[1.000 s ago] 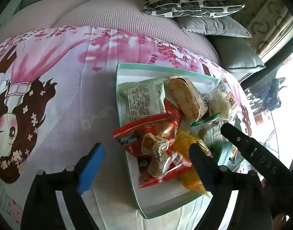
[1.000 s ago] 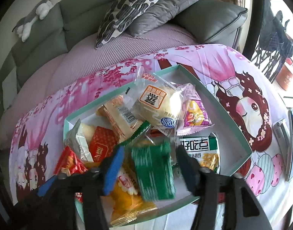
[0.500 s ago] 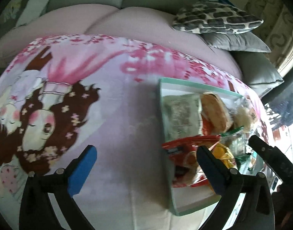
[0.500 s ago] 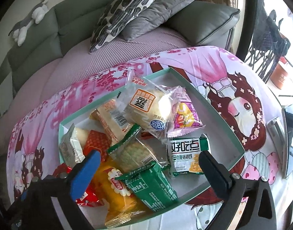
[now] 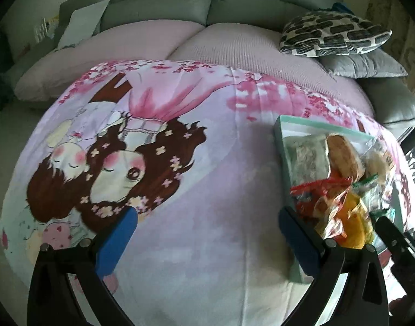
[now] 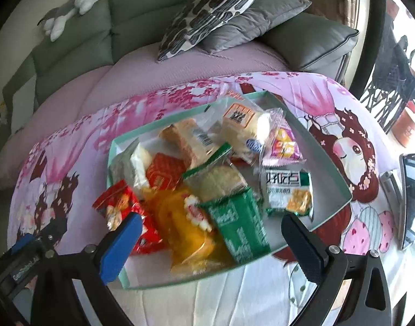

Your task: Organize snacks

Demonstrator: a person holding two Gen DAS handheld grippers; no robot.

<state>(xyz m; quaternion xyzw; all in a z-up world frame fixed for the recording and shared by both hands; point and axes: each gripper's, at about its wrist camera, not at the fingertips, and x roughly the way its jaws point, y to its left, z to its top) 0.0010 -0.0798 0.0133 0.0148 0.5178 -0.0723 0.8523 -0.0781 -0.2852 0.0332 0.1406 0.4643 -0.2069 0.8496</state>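
left gripper (image 5: 207, 240): wide apart, empty | right gripper (image 6: 211, 240): wide apart, empty | risk: packets overhanging tray (image 6: 327, 160) rim may slide onto cloth (image 5: 207, 258) if nudged

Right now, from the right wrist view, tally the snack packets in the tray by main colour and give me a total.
In the mint tray, as far as the pile shows:
Green: 3 (dark green packet, green-edged clear cracker pack, green-and-white packet)
Red: 2 (red bag, red square packet)
Yellow: 1
Purple: 1
Clear or pale pastry wraps: 3 ()
Total: 10
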